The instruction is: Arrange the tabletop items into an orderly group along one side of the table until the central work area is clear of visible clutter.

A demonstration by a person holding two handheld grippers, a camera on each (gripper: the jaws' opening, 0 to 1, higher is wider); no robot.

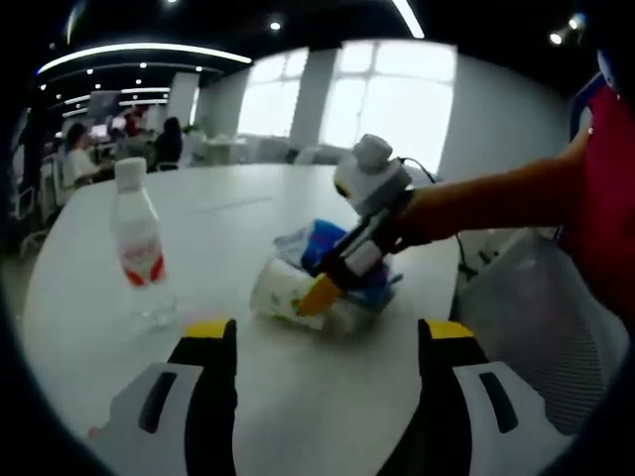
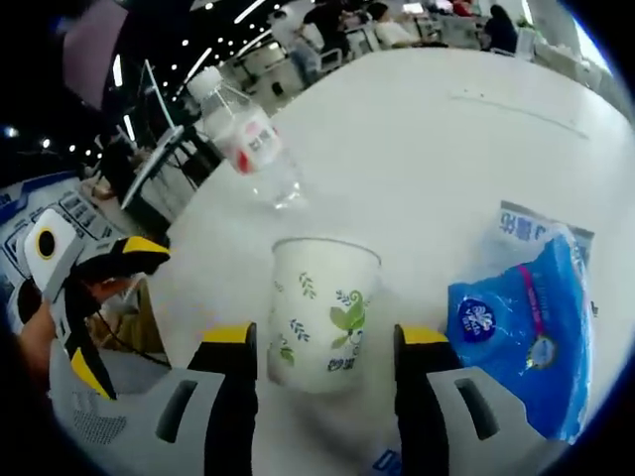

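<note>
Right gripper jaws are spread either side of the paper cup, not yet closed.
Lying on the white table, the cup is framed mouth-far; a blue tissue pack is to its right, a water bottle far-left. Left gripper is held open, well back.

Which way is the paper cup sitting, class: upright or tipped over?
Tipped over. The paper cup lies on its side on the table, its rim facing away toward the bottle.

White round table, three things on it.
The table carries a water bottle, a paper cup and a blue tissue pack.
</note>
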